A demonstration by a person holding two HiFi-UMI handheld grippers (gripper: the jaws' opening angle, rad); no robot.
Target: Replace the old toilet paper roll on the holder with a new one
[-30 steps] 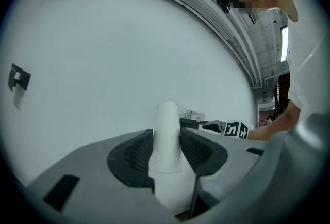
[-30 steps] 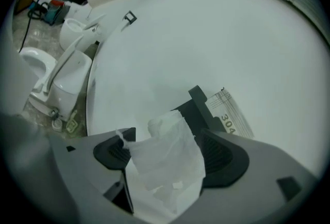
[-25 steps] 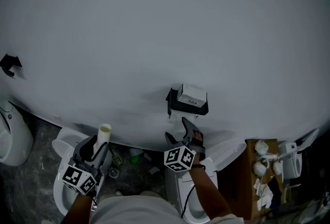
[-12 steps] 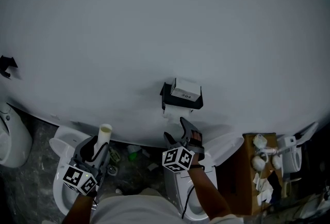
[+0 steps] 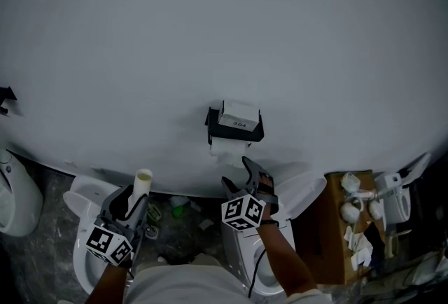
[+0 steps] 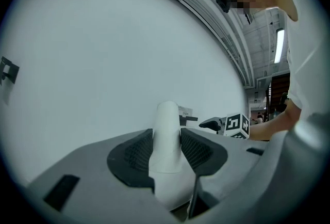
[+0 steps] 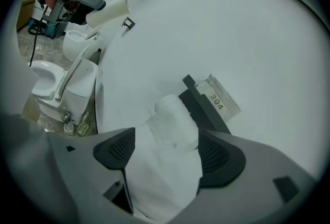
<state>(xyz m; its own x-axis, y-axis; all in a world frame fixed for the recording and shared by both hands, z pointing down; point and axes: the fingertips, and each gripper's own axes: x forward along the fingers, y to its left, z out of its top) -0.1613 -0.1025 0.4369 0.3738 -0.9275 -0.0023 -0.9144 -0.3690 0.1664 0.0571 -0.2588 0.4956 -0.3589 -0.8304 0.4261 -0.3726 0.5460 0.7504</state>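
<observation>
while i look down over both tools, the left gripper (image 5: 129,200) sits closest to me, low on my left above a white toilet (image 5: 82,199). its jaws are clenched on a slim white roll (image 6: 166,130), which is pinched between the two dark pads and pokes out past their tips. the right gripper (image 5: 243,178) is a little further ahead, over a second toilet (image 5: 241,257). its jaws are spread wide, and white toilet paper (image 7: 172,138) fills the gap between them. i cannot tell from here whether the pads actually press on it. just beyond the right jaw tips that paper runs up to the black holder (image 5: 236,130), where it hangs below the bracket. a small card marked 304 (image 7: 220,99) sits on top of the holder. the holder is fixed to a plain pale wall (image 5: 224,29) that takes up most of my head view. off to my right, near the wall's foot, a brown box (image 5: 334,225) holds small white pieces.
</observation>
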